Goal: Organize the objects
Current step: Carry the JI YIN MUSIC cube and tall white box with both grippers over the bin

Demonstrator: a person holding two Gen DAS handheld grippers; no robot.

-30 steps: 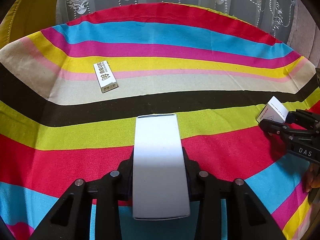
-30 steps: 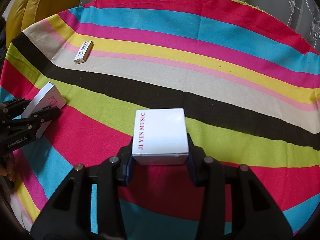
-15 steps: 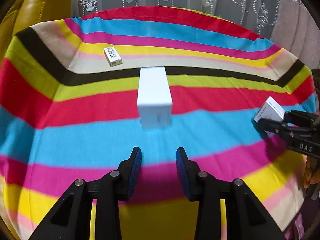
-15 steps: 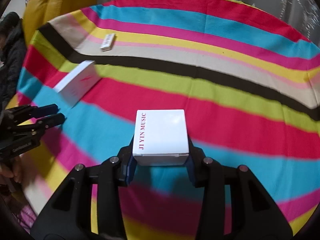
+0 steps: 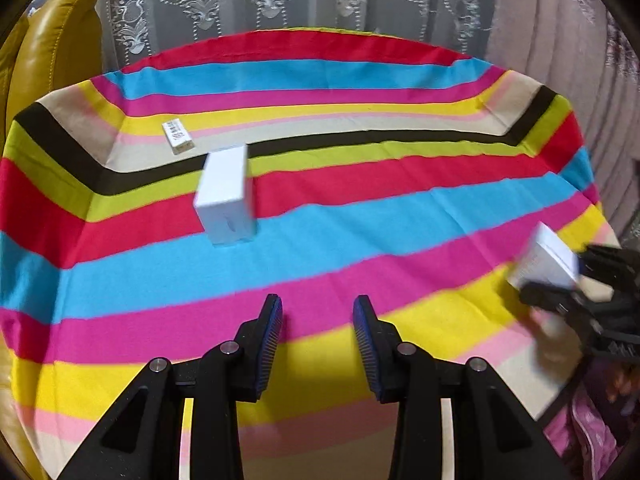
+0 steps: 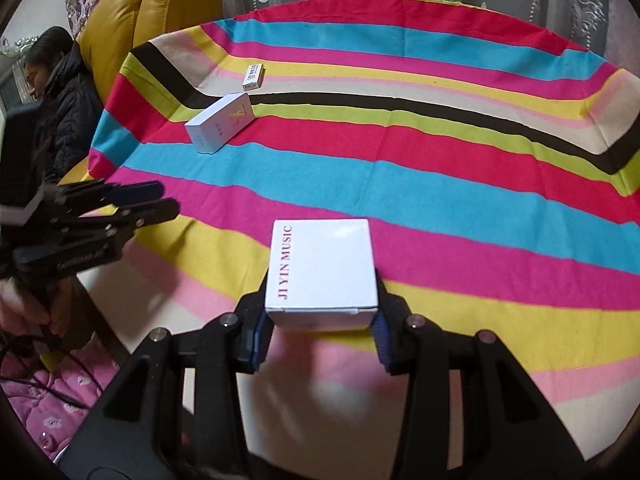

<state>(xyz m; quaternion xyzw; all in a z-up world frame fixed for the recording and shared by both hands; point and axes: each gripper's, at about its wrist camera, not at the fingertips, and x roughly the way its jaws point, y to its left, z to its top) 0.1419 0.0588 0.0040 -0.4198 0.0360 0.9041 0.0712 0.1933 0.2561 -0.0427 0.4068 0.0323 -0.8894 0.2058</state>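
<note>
While our right gripper (image 6: 320,322) pinches the square white box (image 6: 322,272) between its fingers above the striped surface (image 6: 440,200), our left gripper (image 5: 318,320) hangs with fingers spread, empty. We see the long white box (image 5: 226,196) lying flat, near the small flat box (image 5: 178,137).

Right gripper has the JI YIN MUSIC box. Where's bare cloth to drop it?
Free: the striped cloth right of the long white box and ahead of the JI YIN MUSIC box. Crowded: far left, where the long box and small flat box lie close together.
</note>
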